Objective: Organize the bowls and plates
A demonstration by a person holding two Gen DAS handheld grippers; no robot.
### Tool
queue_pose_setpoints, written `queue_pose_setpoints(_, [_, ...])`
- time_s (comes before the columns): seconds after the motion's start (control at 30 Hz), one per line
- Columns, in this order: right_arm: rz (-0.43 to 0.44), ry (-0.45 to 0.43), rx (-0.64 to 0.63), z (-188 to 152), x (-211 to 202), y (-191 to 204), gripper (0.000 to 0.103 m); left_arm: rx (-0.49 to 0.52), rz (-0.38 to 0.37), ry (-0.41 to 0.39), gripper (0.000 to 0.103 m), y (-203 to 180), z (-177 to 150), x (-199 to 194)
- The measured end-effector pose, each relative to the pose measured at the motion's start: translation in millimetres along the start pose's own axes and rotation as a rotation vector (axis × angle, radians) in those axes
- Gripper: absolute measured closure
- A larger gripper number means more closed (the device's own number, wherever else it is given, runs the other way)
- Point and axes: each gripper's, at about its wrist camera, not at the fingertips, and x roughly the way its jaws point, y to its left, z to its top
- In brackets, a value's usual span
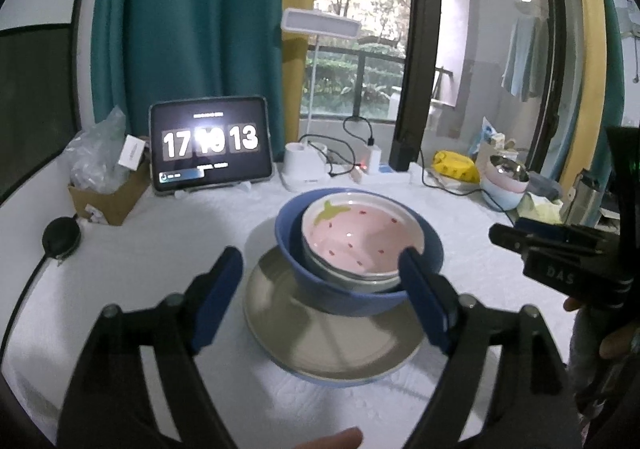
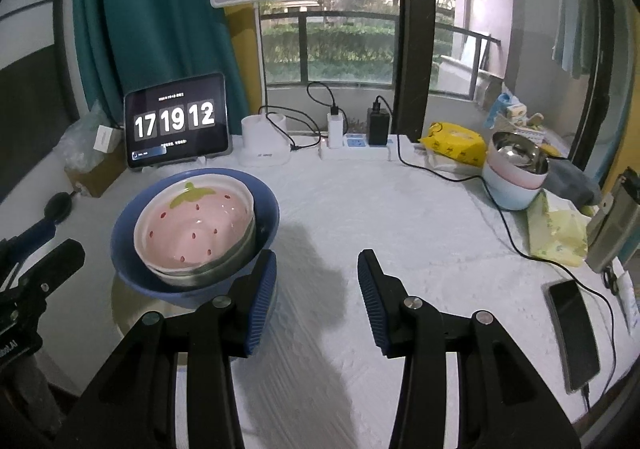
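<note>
A blue bowl (image 1: 352, 299) stands on a grey plate (image 1: 332, 349) in the middle of the white table. Nested in it is a grey-white bowl (image 1: 352, 279) with a pink strawberry-pattern bowl (image 1: 360, 239) on top. My left gripper (image 1: 320, 285) is open, one blue finger on each side of the stack's near edge and neither pressing it. In the right wrist view the same blue bowl (image 2: 192, 289) sits left of my right gripper (image 2: 318, 291). That gripper is open over bare cloth, and its left finger (image 2: 264, 297) is close to the bowl's wall.
A tablet showing a clock (image 1: 210, 145), a lamp base (image 1: 304, 165) and a cardboard box (image 1: 108, 197) line the back. On the right are stacked pastel bowls with a steel bowl (image 2: 516, 169), a yellow packet (image 2: 456, 145), a cable and a phone (image 2: 574, 337).
</note>
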Motion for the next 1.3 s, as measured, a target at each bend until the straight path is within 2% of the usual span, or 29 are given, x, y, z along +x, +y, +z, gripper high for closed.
queue_pose_setpoints(0.27, [-0.019,-0.048,-0.004,-7.0,-30.7,-4.3,0.058,0.015,-0.016,-0.049,0.013,-9.7,-4.8,-29.2])
queue_pose_setpoints(0.4, [-0.016,-0.058,-0.001,-10.6,-43.5,-6.5,0.058,-0.003,-0.021,-0.047,0.012,-10.1,-4.0,-41.8])
queue_pose_setpoints(0.63, [-0.022,-0.106,0.009,-14.4,-72.4,-11.9,0.058,-0.018,-0.032,-0.111,0.012,-17.1,0.7,-66.4])
queue_pose_setpoints(0.73, [-0.026,-0.127,0.017,-15.2,-85.8,-17.2,0.058,0.011,-0.008,-0.113,0.012,-25.3,1.9,-72.9])
queue_pose_setpoints(1.3, [-0.103,-0.3,0.003,-10.9,-158.0,-27.0,0.058,0.082,-0.027,-0.221,0.012,-44.8,17.3,-115.2])
